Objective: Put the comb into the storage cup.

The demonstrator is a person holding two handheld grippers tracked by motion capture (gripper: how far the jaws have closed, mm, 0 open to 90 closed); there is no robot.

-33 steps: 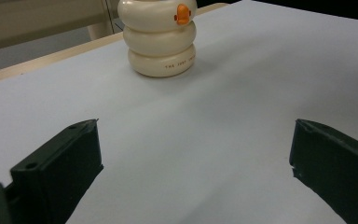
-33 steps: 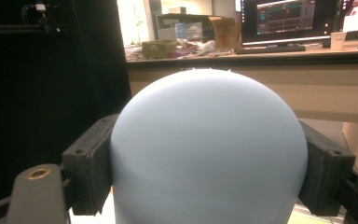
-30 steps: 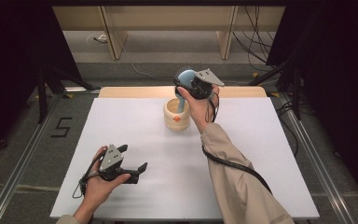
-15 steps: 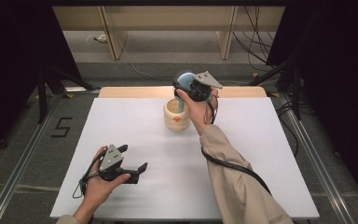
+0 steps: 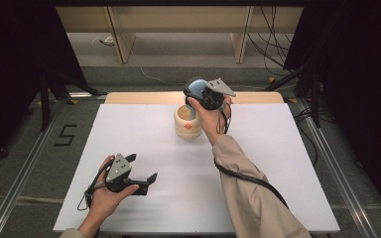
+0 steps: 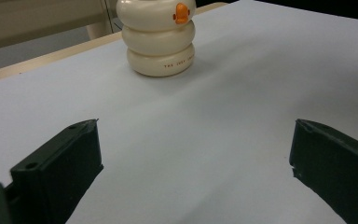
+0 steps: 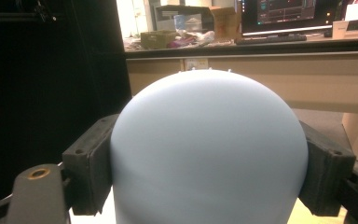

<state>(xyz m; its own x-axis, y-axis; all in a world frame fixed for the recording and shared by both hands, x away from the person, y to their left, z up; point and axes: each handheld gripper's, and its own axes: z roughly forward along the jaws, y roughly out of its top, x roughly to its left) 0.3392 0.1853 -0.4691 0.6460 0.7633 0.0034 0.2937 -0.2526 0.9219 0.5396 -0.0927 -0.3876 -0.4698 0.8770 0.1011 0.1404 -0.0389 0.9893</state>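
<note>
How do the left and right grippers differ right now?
The right gripper is shut on the pale blue brush, raised over the cream holder; the left gripper is open and empty. The right is at the table's far edge, the left low near the front. Both are hand-held.

Left black two-jaw gripper: grey three-cornered plate on top, black cable trailing behind, block-shaped jaws with small round holes. Right black two-jaw gripper: matching grey plate, brass-coloured screw, black cable along a beige long sleeve.
</note>
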